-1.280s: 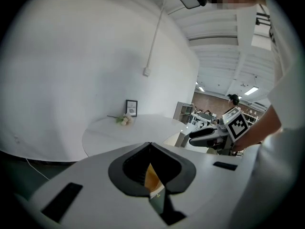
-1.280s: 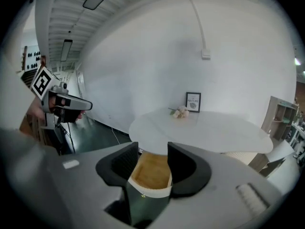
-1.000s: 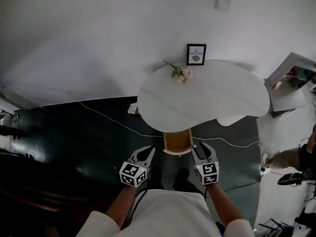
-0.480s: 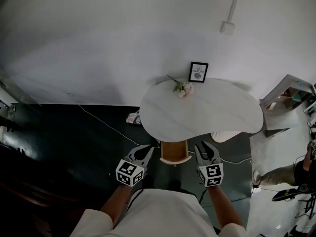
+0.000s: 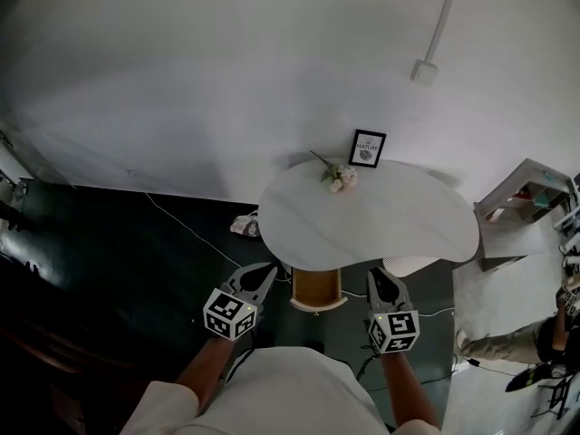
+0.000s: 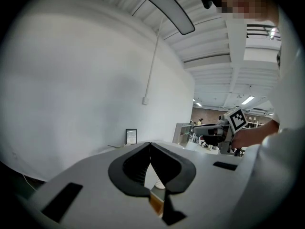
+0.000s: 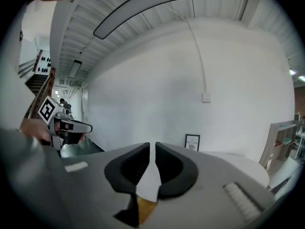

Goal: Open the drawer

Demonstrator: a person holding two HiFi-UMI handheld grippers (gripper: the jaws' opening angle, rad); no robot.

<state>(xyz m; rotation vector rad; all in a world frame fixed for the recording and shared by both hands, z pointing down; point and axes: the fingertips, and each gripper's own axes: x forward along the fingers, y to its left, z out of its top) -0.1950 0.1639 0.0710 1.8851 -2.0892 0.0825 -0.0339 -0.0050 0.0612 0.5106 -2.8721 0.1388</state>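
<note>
Left gripper (image 5: 264, 271): jaws together, tips touching, nothing between them; hangs off the table's near edge, on the left of the drawer, touching neither
Right gripper (image 5: 380, 275): jaws closing, a thin slit left between the pads, nothing in it; hangs off the table's near edge, on the right of the drawer, clear of it
Drawer (image 5: 316, 287): under the table's near edge, pulled out toward the person, wooden inside showing, pale front panel facing out; sits between the two grippers
Table (image 5: 399, 216): white, kidney-shaped top, far edge against the wall (image 5: 227, 80)
Picture frame (image 5: 367, 148): upright at the table's far edge, against the wall
Flowers (image 5: 338, 178): small pale bunch lying on the table just in front of the picture frame
Floor (image 5: 118, 252): dark, to the left of the table and below it
Cable (image 5: 195, 234): thin white line on the floor, running in from the left toward the table's base
Switch box (image 5: 423, 70): on the wall above the table, conduit running up from it
</note>
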